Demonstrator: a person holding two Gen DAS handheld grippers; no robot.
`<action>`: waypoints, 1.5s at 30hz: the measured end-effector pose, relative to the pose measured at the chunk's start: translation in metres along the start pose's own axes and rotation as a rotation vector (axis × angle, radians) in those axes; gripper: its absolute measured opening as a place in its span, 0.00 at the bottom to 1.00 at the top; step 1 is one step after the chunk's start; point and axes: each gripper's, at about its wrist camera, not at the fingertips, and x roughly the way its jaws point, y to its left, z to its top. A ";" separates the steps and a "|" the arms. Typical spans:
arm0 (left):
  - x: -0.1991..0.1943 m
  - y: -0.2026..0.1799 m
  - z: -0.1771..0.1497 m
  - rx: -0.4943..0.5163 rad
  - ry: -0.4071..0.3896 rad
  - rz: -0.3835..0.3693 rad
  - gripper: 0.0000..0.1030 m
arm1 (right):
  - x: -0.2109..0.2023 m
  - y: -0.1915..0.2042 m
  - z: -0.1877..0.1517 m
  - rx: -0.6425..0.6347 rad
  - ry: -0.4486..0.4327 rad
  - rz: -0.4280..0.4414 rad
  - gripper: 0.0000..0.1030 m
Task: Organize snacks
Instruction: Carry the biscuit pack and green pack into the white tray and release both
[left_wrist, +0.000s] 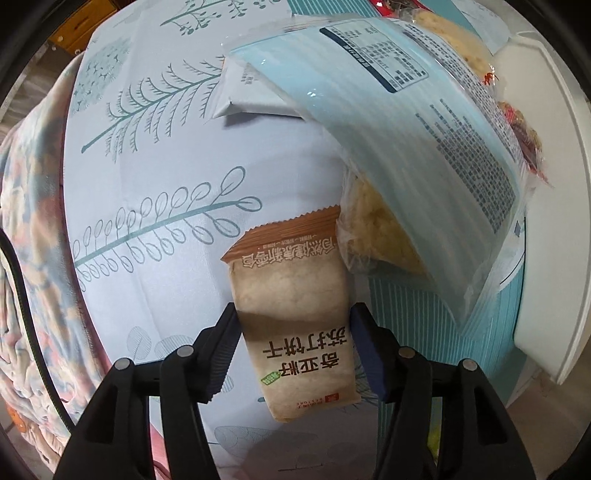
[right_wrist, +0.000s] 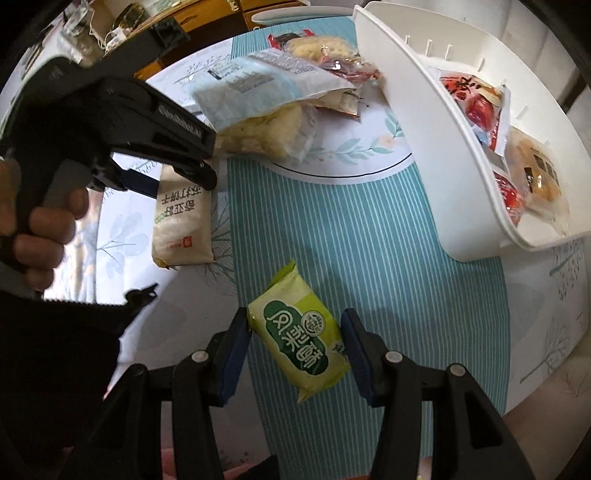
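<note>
A brown cracker packet lies flat on the patterned tablecloth. My left gripper points down over it, open, one pad on each side of its lower half. The right wrist view shows the same cracker packet beneath the left gripper, which a hand holds. My right gripper is shut on a green pineapple-cake packet, held slantwise above the striped part of the cloth. A white basket at the right holds red packets and a pastry.
A large pale blue bag of yellow crisps lies just beyond the cracker packet, resting on a white box. More red-wrapped snacks lie behind the blue bag. A flowered blanket hangs past the table's left edge.
</note>
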 end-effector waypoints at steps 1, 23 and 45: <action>0.000 -0.001 -0.003 0.000 -0.008 0.007 0.57 | -0.002 -0.001 0.000 0.003 0.000 0.007 0.49; -0.016 0.014 -0.076 -0.159 0.165 -0.015 0.52 | -0.062 -0.033 0.031 -0.150 0.017 0.207 0.49; -0.176 -0.183 -0.089 -0.065 -0.197 -0.065 0.53 | -0.125 -0.153 0.061 -0.210 -0.130 0.220 0.49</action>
